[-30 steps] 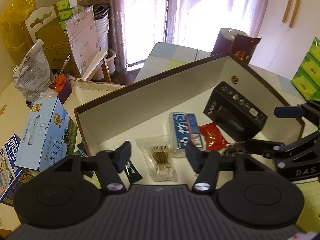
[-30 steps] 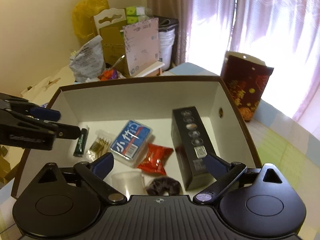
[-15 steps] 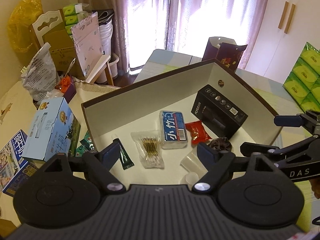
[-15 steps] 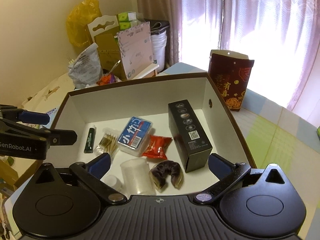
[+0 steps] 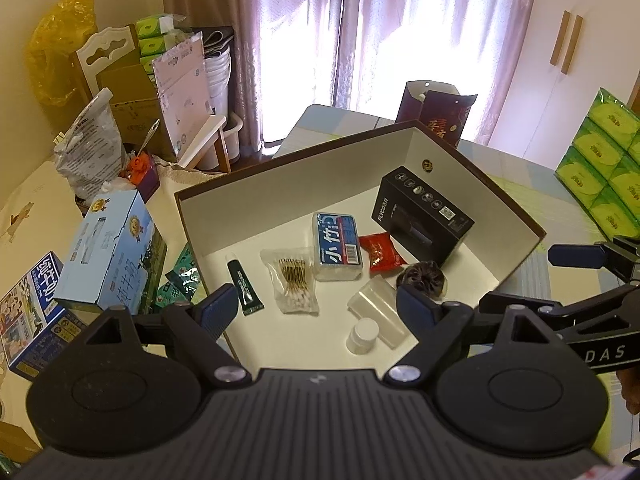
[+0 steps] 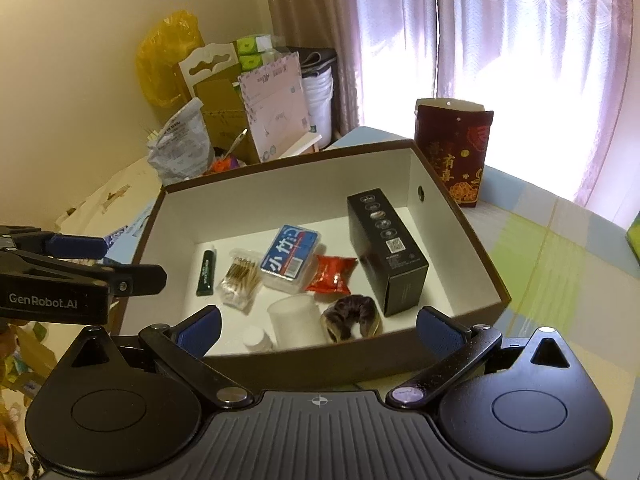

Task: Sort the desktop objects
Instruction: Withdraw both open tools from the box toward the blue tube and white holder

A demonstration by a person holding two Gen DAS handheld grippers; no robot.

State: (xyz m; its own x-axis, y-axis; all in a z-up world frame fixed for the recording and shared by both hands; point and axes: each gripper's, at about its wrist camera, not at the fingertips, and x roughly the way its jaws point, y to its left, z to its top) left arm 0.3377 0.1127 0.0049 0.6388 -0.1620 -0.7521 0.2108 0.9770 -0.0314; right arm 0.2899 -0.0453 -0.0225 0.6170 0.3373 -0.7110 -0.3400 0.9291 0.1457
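Observation:
A brown-rimmed white box (image 5: 280, 184) (image 6: 280, 188) holds a black carton (image 5: 424, 216) (image 6: 386, 248), a blue-white pack (image 5: 336, 246), a red packet (image 5: 378, 252), bagged cotton swabs (image 5: 294, 280), a green tube (image 5: 244, 288), a clear cup (image 5: 378, 316) on its side, a small white bottle (image 5: 362, 334) and a dark scrunchie (image 5: 424, 276). My left gripper (image 5: 316, 308) hangs open above the box's near left side, holding nothing. Open and empty too, my right gripper (image 6: 319, 326) hovers over the near rim.
A blue milk carton (image 5: 112, 248) and flat packets lie left of the box. Green tissue packs (image 5: 608, 168) are stacked at the right. Behind the box stands a red paper bag (image 6: 452, 148). Cardboard and bags (image 6: 216, 96) crowd the back-left corner.
Both grippers have drawn back and risen from the box, so more of it shows. The left fingers have spread wider. The items in the box have not moved.

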